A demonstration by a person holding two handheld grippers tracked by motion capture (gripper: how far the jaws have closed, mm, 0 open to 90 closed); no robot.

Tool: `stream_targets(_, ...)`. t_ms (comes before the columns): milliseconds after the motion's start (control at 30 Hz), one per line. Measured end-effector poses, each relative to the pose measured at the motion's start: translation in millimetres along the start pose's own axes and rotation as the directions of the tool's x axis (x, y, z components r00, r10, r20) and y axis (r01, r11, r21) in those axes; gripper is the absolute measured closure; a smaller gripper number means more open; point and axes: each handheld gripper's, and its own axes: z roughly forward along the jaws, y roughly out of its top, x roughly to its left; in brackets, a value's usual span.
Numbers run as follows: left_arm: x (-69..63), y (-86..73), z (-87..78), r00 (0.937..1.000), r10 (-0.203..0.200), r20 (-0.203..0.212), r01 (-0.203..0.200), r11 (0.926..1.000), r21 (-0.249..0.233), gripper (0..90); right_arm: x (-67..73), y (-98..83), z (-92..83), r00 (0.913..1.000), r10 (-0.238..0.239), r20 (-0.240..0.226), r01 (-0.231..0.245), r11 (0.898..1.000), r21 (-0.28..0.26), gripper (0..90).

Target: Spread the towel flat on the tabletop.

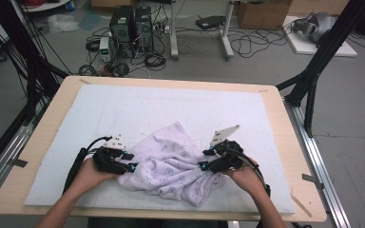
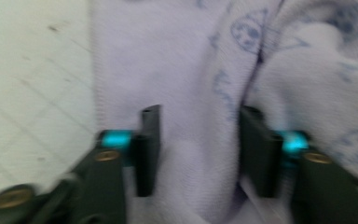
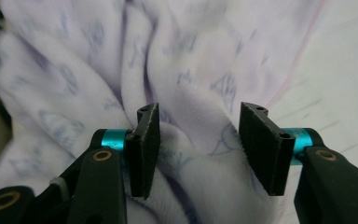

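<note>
A crumpled pale lilac cloth (image 1: 171,166) with a faint blue print lies on the white mat (image 1: 138,109) near the table's front edge. My left gripper (image 1: 132,166) is at the cloth's left edge and my right gripper (image 1: 202,165) at its right edge, each pointing inward. In the left gripper view the cloth (image 2: 186,70) runs between the parted jaws of the left gripper (image 2: 198,144), which stands open. In the right gripper view a bunched fold of the cloth (image 3: 191,70) bulges between the jaws of the right gripper (image 3: 198,144), which is open with its pads not pressing it.
The mat covers most of a wooden tabletop (image 1: 285,142). Black frame posts (image 1: 313,71) stand at both back corners. Beyond the table, computer towers (image 1: 130,26) and tangled cables sit on the floor.
</note>
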Motion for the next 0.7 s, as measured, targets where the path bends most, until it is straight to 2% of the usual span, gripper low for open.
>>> stream_targets(33, -0.4, -0.7, -1.0, 1.0, 0.003, 0.004, -0.003, 1.0, 0.004, 74.7, 2.3, -4.1, 3.0, 0.9999, -0.008, -0.015, 0.008, 1.0, -0.004, 64.2)
stream_targets(100, -1.8, -2.6, -3.2, 1.0, -0.003, 0.009, 0.002, 1.0, 0.008, 84.2, 6.4, -11.7, 7.6, 0.9989, -0.003, -0.048, 0.004, 1.0, 0.016, 75.6)
stream_targets(167, -6.3, -5.5, -6.9, 1.0, 0.0, 0.007, 0.0, 0.9999, 0.01, 85.8, 14.0, -17.7, 7.2, 0.9983, -0.013, -0.057, 0.014, 1.0, 0.019, 80.1)
stream_targets(333, -21.0, -18.9, -24.2, 0.9997, 0.016, 0.018, -0.016, 0.9999, -0.003, 85.8, 35.0, -27.6, -0.7, 0.9958, -0.046, -0.079, 0.046, 0.999, 0.004, 81.9)
stream_targets(367, -23.8, -20.8, -28.2, 0.9997, 0.017, 0.019, -0.017, 0.9998, -0.012, 84.7, 40.0, -30.1, -2.4, 0.9948, -0.043, -0.093, 0.043, 0.999, 0.005, 82.0)
stream_targets(400, -27.0, -22.6, -32.1, 0.9999, 0.012, 0.002, -0.012, 0.9998, -0.019, 78.1, 44.6, -32.4, -3.6, 0.9936, -0.047, -0.102, 0.048, 0.999, 0.001, 81.9)
stream_targets(433, -29.4, -24.9, -36.7, 0.9998, 0.008, -0.02, -0.009, 0.9997, -0.025, 66.1, 49.0, -33.8, -5.2, 0.9923, -0.053, -0.112, 0.054, 0.999, 0.0, 81.4)
stream_targets(467, -30.0, -27.5, -42.2, 0.9997, 0.002, -0.025, -0.003, 0.9995, -0.03, 59.9, 52.4, -33.8, -7.9, 0.9918, -0.059, -0.114, 0.059, 0.998, -0.001, 78.9)
stream_targets(567, -26.2, -36.4, -58.3, 0.9981, -0.024, -0.058, 0.021, 0.9987, -0.047, 53.2, 53.6, -22.7, -22.0, 0.9913, -0.081, -0.104, 0.074, 0.995, -0.064, 67.3)
stream_targets(633, -19.0, -41.2, -65.6, 0.995, -0.056, -0.082, 0.052, 0.997, -0.057, 52.9, 48.5, -7.6, -30.3, 0.9936, -0.081, -0.08, 0.071, 0.991, -0.111, 60.0)
stream_targets(700, -10.4, -44.3, -68.0, 0.9922, -0.084, -0.092, 0.079, 0.9954, -0.053, 52.3, 38.8, 11.2, -31.6, 0.9947, -0.091, -0.048, 0.083, 0.986, -0.144, 55.5)
